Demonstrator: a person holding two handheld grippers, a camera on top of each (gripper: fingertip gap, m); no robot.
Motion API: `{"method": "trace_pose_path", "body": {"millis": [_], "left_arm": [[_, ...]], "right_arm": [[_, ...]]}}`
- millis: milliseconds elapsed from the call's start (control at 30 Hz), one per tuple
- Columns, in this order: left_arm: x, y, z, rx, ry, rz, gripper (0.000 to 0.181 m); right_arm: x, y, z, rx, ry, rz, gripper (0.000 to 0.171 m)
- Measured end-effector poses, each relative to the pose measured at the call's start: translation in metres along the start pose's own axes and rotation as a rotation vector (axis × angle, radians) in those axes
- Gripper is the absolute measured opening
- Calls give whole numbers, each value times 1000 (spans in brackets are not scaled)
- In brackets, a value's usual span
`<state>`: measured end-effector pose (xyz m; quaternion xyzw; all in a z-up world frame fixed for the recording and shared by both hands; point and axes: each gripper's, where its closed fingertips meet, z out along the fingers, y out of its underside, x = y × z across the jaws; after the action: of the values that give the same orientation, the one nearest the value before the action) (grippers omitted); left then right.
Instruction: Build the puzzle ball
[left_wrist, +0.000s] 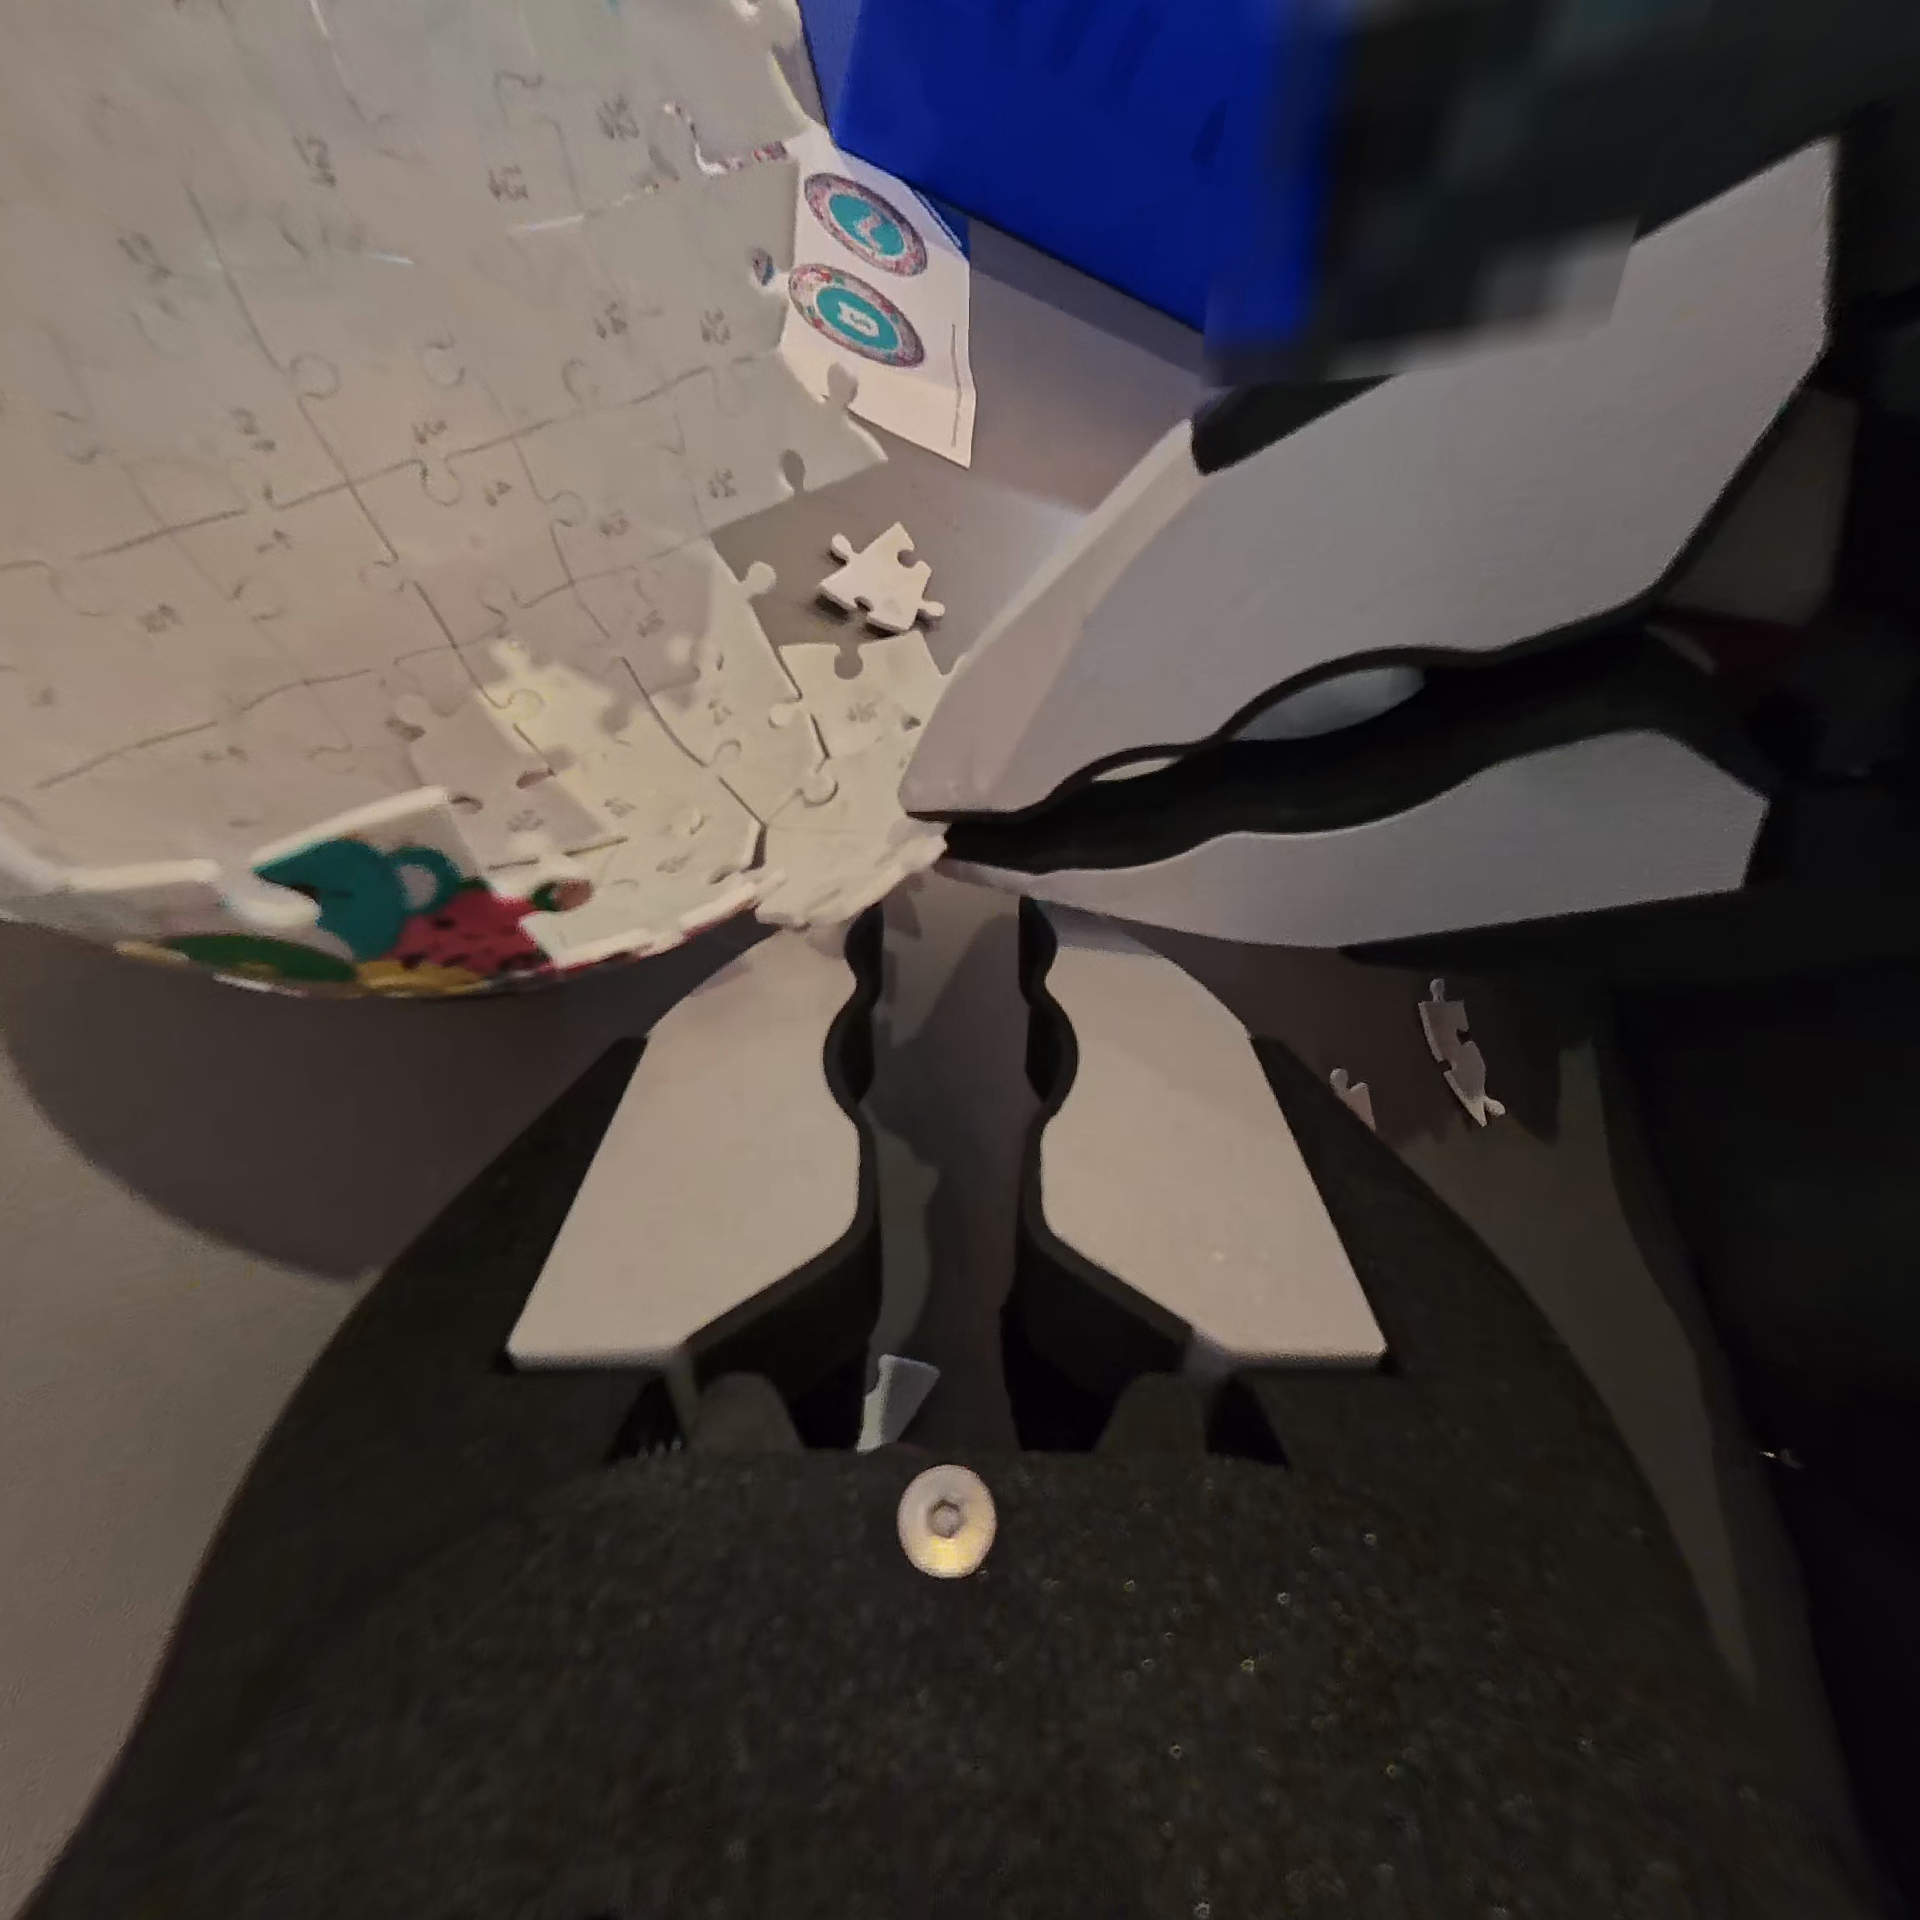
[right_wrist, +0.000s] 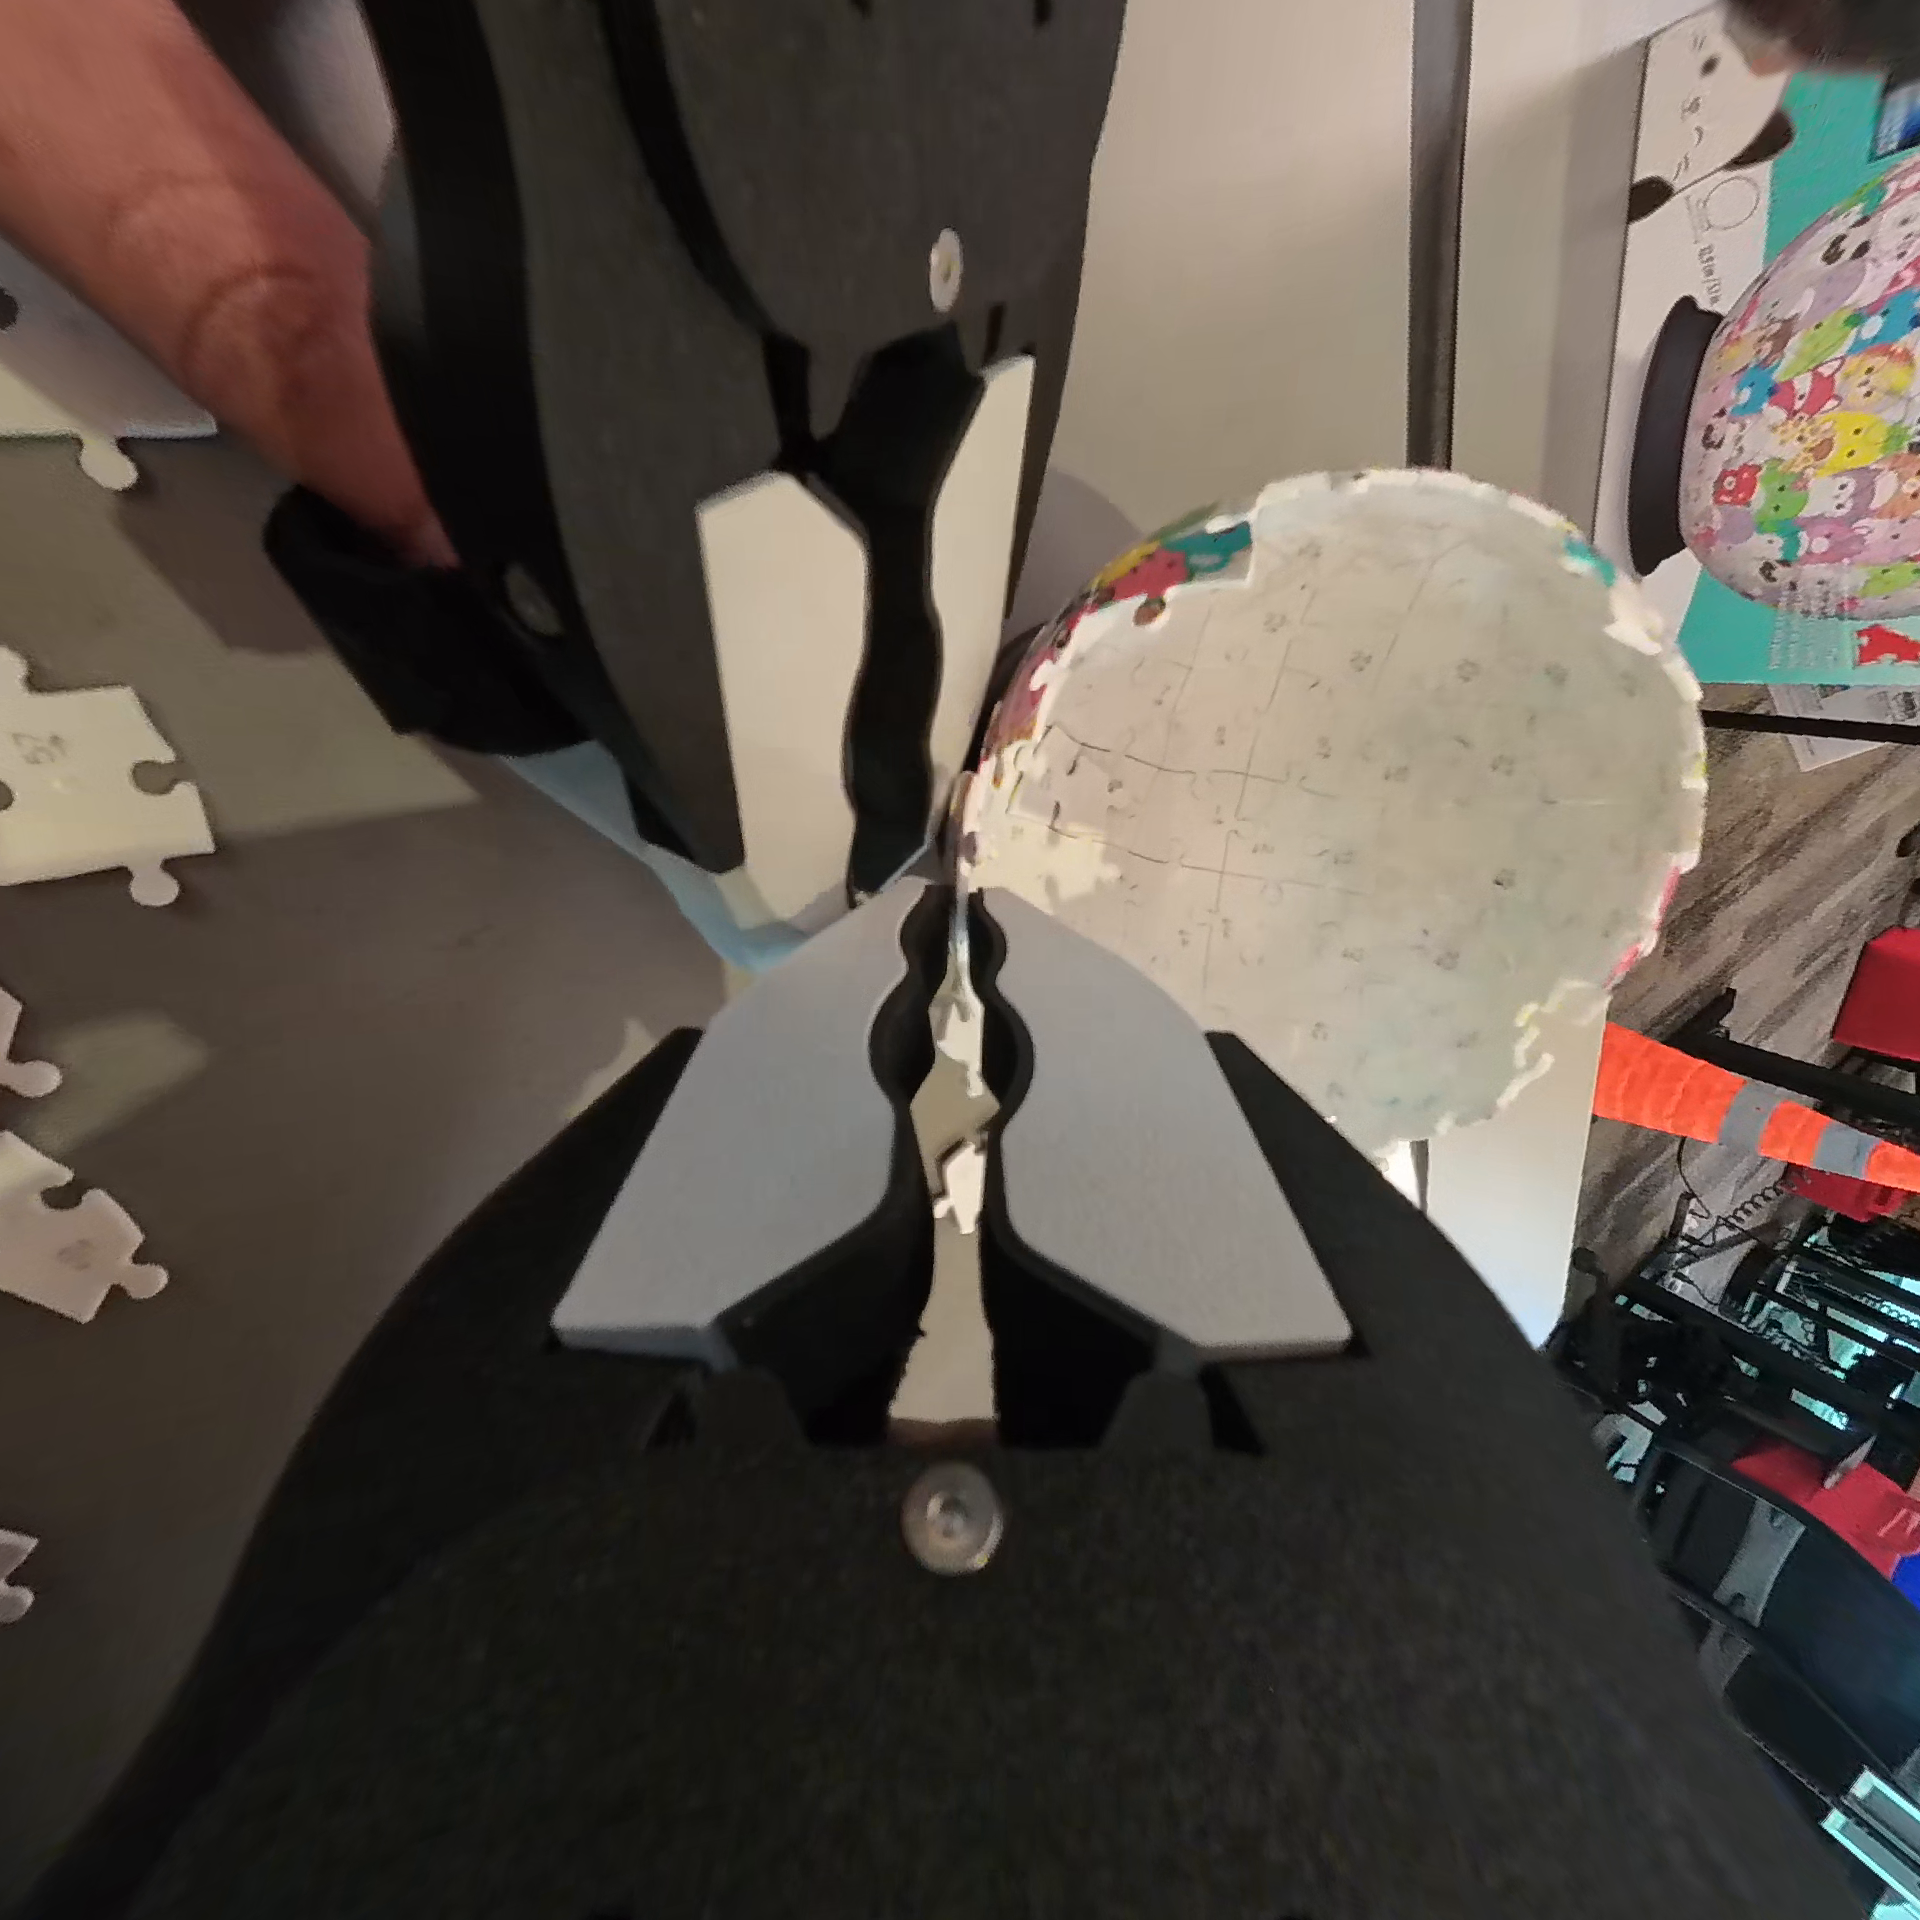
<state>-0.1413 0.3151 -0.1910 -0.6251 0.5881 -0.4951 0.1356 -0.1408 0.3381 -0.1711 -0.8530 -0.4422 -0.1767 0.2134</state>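
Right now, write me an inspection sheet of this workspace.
Surface: grey tabletop, mostly bare.
Job's things: half-built puzzle ball, white inside facing the right wrist view, colourful outside; loose white pieces lying flat; puzzle piece in the right tool.
Clutter: puzzle box, sticker sheet, blue bin.
Grippers: left tool open at the ball's edge; right tool shut on a piece at that edge.
Cables: dark cables off the table, right.
Surroundings: white wall; orange bar.
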Motion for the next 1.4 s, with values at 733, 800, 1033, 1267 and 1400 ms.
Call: {"method": "trace_pose_path", "body": {"millis": [733, 800, 1033, 1267, 1400], "left_arm": [[-4, 0, -5, 23, -10, -16, 24], [-3, 3, -8, 19, -30, 15, 24], [-13, 3, -17, 38, -200, 166, 20], [-16, -5, -31, 119, -280, 246, 20], [-9, -14, -39, 191, -305, 378, 21]], "right_arm": [[2, 4, -2, 19, 5, -53, 3], [0, 4, -2, 18, 12, -71, 3], [0, 2, -1, -3, 42, -52, 3], [2, 5, 2, -30, 98, -27, 3], [3, 5, 3, -32, 119, -39, 3]]}}
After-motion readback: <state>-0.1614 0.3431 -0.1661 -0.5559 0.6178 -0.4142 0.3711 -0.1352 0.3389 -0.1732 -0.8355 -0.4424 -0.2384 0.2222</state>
